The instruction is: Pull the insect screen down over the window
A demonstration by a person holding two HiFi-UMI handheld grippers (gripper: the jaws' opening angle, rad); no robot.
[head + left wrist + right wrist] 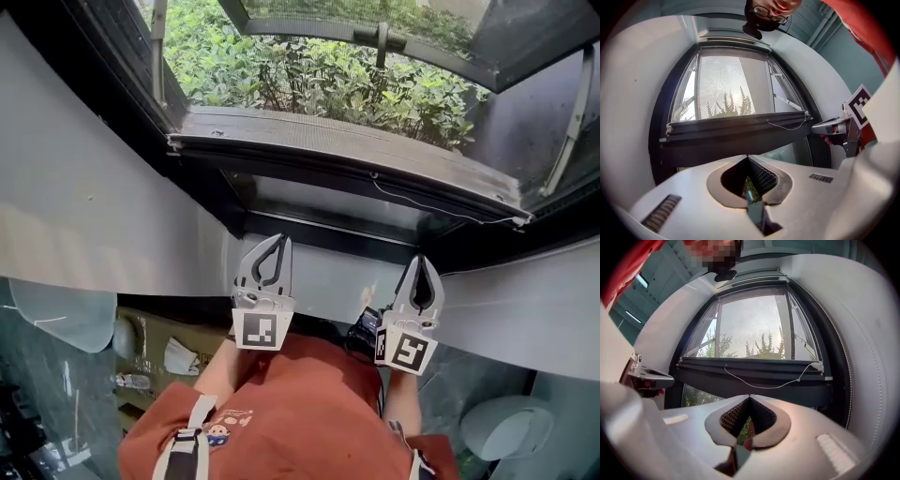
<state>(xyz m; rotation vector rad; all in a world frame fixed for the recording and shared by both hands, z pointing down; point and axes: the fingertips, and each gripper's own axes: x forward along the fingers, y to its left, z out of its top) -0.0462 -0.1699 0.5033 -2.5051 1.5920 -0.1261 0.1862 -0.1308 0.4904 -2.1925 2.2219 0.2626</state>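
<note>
Your window (701,397) is only part covered: the insect screen (722,79) hangs partway down, its dark bottom bar (337,155) running across. Your left hand-held gripper (283,239) and right hand-held gripper (419,260) sit just below it, both pressed together on nothing. A white cord (764,386) droops off the bar.

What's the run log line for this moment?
left gripper shut, empty | right gripper shut, empty | screen bar partway down, not gripped | pull cord sagging on bar
</note>
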